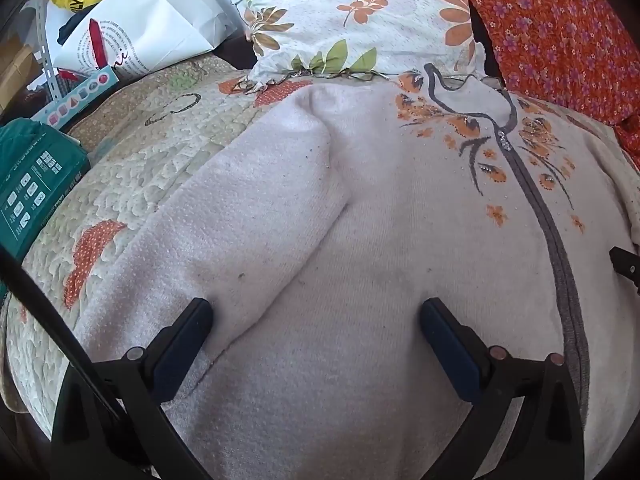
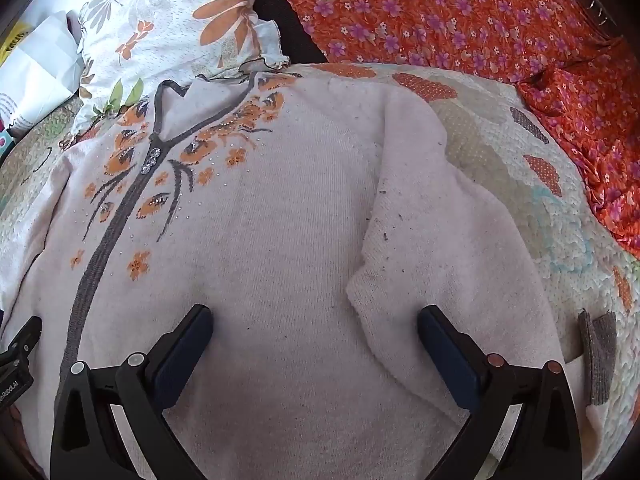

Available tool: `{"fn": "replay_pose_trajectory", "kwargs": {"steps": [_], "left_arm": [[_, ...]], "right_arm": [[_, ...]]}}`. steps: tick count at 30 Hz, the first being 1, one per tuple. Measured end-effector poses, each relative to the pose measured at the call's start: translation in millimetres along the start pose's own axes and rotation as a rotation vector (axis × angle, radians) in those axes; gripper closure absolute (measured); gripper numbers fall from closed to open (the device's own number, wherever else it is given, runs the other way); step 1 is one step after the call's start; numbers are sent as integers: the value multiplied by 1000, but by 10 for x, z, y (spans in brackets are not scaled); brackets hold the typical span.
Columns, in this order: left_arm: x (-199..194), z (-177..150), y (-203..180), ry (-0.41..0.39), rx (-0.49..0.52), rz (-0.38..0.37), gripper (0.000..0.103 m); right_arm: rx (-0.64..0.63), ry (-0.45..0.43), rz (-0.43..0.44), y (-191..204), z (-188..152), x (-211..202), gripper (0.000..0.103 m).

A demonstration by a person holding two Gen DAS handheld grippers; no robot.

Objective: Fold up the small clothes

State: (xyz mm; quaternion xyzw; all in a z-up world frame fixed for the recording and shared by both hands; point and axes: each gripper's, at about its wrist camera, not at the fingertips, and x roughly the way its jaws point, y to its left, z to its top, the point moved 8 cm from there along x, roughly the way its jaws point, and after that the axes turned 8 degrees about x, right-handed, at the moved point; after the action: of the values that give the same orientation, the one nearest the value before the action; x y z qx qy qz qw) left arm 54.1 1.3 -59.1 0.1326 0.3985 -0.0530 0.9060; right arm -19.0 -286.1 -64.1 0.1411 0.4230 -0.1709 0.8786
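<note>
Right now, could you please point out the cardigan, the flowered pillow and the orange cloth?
cardigan [image 2: 280, 220]: right wrist view, front panel.
flowered pillow [image 1: 360, 20]: left wrist view, middle of its cover.
orange cloth [image 2: 440, 12]: right wrist view, flat printed stretch.

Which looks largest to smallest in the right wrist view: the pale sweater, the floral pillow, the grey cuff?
1. Pale sweater, filling most of the view.
2. Floral pillow, partly cut off by the frame.
3. Grey cuff, clearly smallest.
</note>
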Motion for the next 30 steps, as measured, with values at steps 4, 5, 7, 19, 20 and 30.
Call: {"fn": "replay_pose_trajectory", "kwargs": {"steps": [4, 5, 7, 19, 20, 30], "left_arm": [[6, 15, -40, -6, 12, 25, 0], [3, 15, -41, -8, 14, 29, 0], [9, 11, -34, -14, 22, 38, 0], [-56, 33, -103, -23, 84, 126, 0], [-61, 34, -108, -26, 88, 132, 0], [-73, 31, -109, -24, 79, 116, 0]], "right_arm": [[0, -1, 1, 3, 8, 2, 0], [0, -1, 1, 4, 11, 3, 0], [1, -2, 1, 8, 18, 3, 0], [1, 0, 0, 7, 23, 2, 0], [1, 0, 0, 8, 25, 3, 0], [1, 0, 0, 8, 22, 0, 0]]}}
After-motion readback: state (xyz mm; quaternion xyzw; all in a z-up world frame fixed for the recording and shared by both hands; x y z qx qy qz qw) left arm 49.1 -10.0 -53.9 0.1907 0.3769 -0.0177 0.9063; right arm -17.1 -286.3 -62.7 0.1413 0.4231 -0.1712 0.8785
